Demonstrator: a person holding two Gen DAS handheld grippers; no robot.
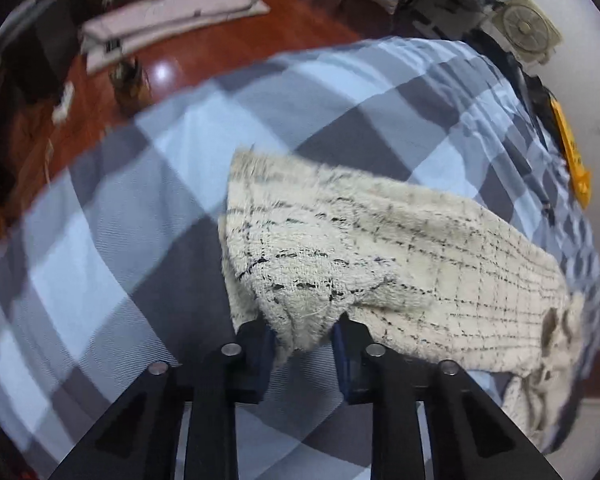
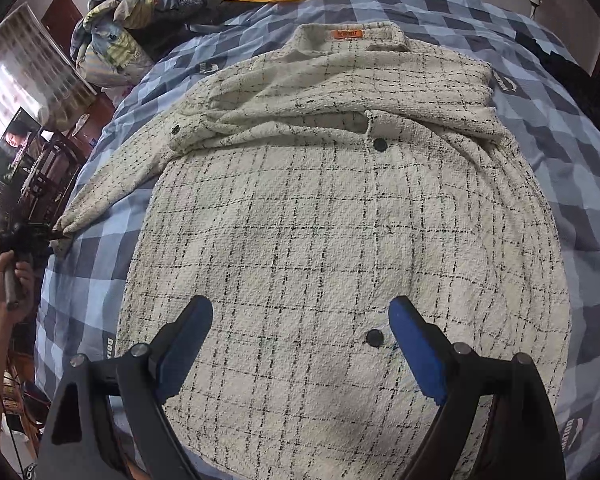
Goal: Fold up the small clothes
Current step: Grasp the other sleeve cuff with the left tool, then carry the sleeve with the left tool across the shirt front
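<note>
Evidently the sleeve fold was the step in hand. The cream tweed jacket (image 2: 340, 220), checked in thin black lines, lay face down and spread flat on the blue-and-grey checked bedspread (image 2: 580, 152), collar (image 2: 348, 36) at the far end. One sleeve was already folded across the upper back. The other sleeve (image 2: 112, 188) stretched out to the side, off the body of the jacket.

The left gripper (image 1: 304, 332) had its pads pinched on the cuff end of that sleeve (image 1: 300, 312); fabric bunched between the fingers. In the right wrist view the same gripper (image 2: 56, 234) showed at the sleeve tip, held in the person's hand (image 2: 8, 280). The right gripper (image 2: 300, 332) hovered over the lower back panel with jaws wide apart, nothing between them. Whether its tips touched the cloth could not be told.

Judgement: the next move called for lifting the cuff and carrying it inward across the back, laying it over the first sleeve without dragging the body panel. The right gripper was placed to pin the panel if needed. The tweed looked thick and likely to hold a fold.

Writing: an orange label (image 2: 346, 35) inside the collar, text too small to read. The bedspread carried a printed logo (image 2: 572, 436); only partial letters showed, not reliably legible.
</note>
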